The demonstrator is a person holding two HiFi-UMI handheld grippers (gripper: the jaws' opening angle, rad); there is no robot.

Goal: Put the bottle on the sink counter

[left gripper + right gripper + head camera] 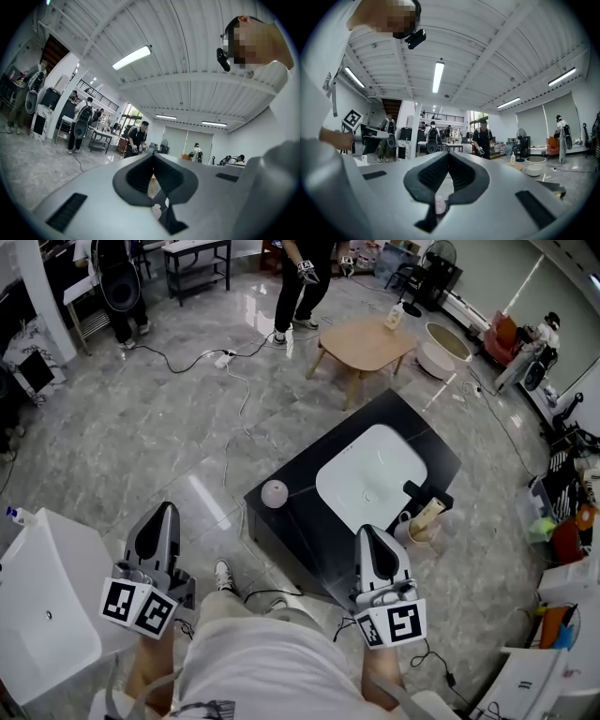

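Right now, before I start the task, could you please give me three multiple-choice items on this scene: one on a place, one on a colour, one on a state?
1. The white pump bottle stands:
A) on the sink counter
B) on the small wooden table
C) on the floor

2. The sink counter around the white basin is:
A) black
B) white
C) wood brown

3. The left gripper is:
A) shut on the bottle
B) wide open
C) shut and empty

Answers:
1 B: the bottle sits at the far corner of the table, beyond the counter.
2 A: the top is dark all around the basin.
3 C: in the left gripper view the jaws meet, with nothing between them.
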